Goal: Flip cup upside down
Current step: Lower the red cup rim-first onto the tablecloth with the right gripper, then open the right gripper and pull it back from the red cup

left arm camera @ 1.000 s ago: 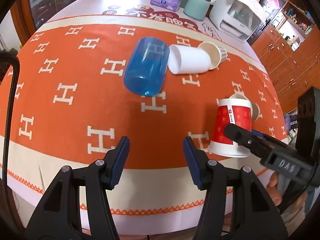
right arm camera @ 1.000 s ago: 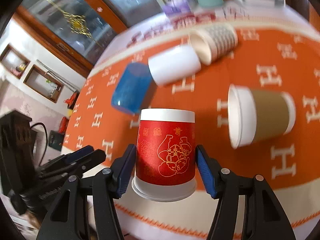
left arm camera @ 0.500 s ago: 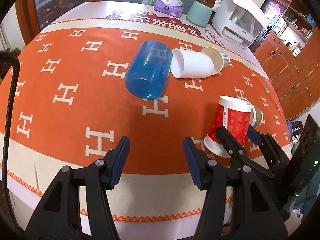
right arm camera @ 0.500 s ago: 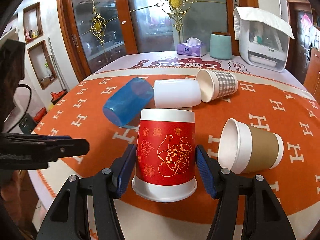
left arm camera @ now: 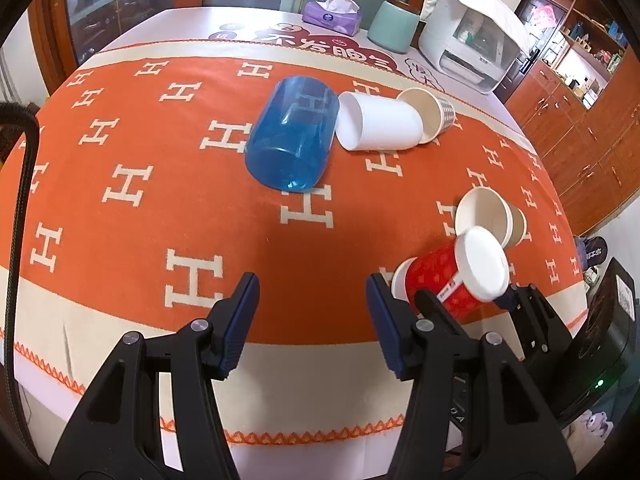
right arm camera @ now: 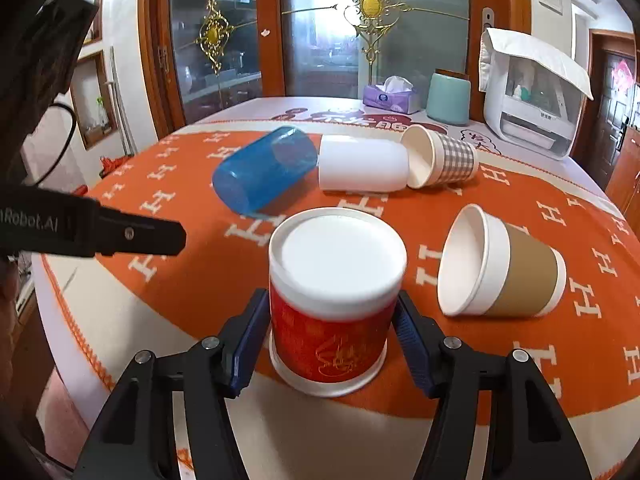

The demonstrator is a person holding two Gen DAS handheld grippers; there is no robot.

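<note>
A red paper cup (right arm camera: pixel 332 328) with gold print stands upside down near the table's front edge, white base up. My right gripper (right arm camera: pixel 332 332) is shut on the red cup, one blue pad on each side of it. In the left wrist view the red cup (left arm camera: pixel 448 280) shows at lower right, tilted, with the right gripper's fingers behind it. My left gripper (left arm camera: pixel 312 316) is open and empty above the cloth's front edge, left of the red cup; its finger (right arm camera: pixel 132 236) shows in the right wrist view.
On the orange H-patterned cloth (left arm camera: pixel 120 208) lie a blue plastic cup (left arm camera: pixel 292 136), a white cup (left arm camera: pixel 380 128), a checked paper cup (left arm camera: pixel 432 118) and a brown-sleeved cup (right arm camera: pixel 504 272), all on their sides. A tissue box (left arm camera: pixel 332 12), mint jar (left arm camera: pixel 394 22) and white appliance (left arm camera: pixel 476 40) stand at the back.
The right gripper has tipped forward with the red cup, so the cup's white base now faces the camera. The left gripper has stayed open in place.
</note>
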